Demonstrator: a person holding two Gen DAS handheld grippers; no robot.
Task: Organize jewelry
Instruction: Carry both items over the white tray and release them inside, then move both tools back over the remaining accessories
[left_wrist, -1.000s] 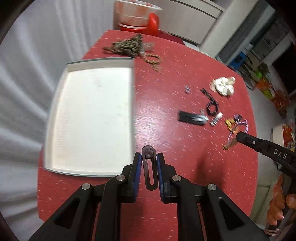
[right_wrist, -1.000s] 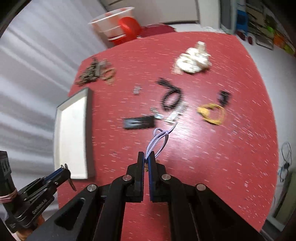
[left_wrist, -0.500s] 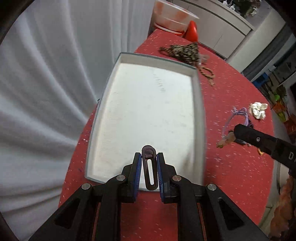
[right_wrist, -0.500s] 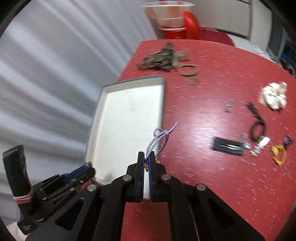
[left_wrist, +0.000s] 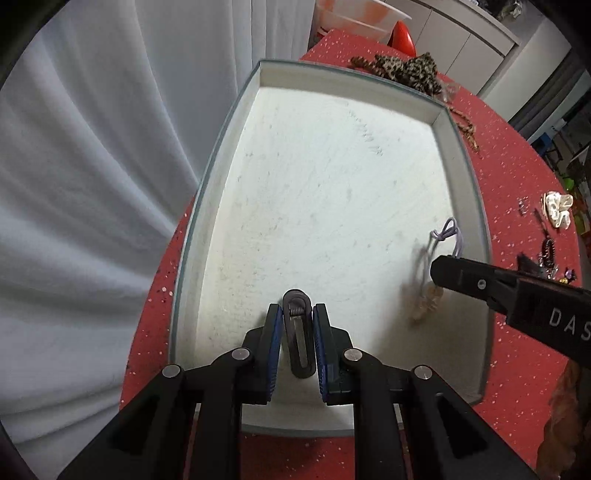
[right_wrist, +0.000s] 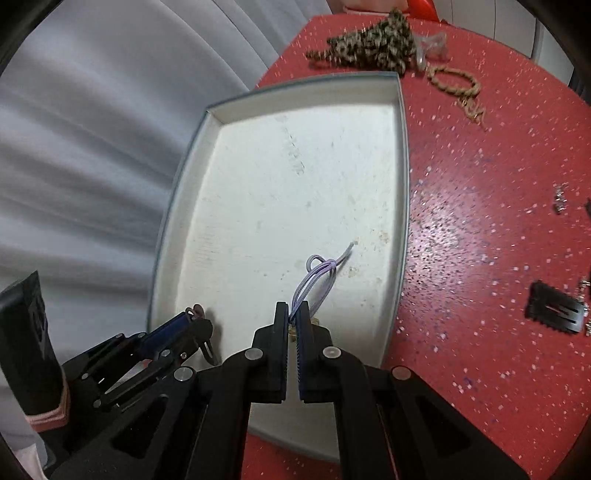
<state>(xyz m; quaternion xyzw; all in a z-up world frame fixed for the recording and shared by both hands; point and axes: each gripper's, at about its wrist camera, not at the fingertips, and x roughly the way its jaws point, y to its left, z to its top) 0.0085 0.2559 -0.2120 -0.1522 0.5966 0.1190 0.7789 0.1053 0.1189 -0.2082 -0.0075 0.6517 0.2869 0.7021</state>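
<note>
A white shallow tray (left_wrist: 445, 122) (right_wrist: 400, 155) lies on the red table. My left gripper (left_wrist: 295, 314) is shut on a dark hair clip (left_wrist: 297, 332) and holds it over the tray's near end. It also shows in the right wrist view (right_wrist: 199, 325). My right gripper (right_wrist: 293, 314) is shut on a lilac cord bracelet (right_wrist: 317, 275) with pale beads hanging below, held over the tray's right part. The bracelet (left_wrist: 445, 236) and right gripper (left_wrist: 439, 271) also show in the left wrist view.
A pile of patterned chains (right_wrist: 373, 40) and a braided bracelet (right_wrist: 454, 83) lie past the tray's far end. A black comb clip (right_wrist: 554, 312), small metal pieces (right_wrist: 559, 197) and a white scrunchie (left_wrist: 556, 208) lie to the right. A grey curtain (left_wrist: 92, 166) hangs left.
Both grippers have moved left from the open table to over the tray, each still holding its item. The tray now fills both views.
</note>
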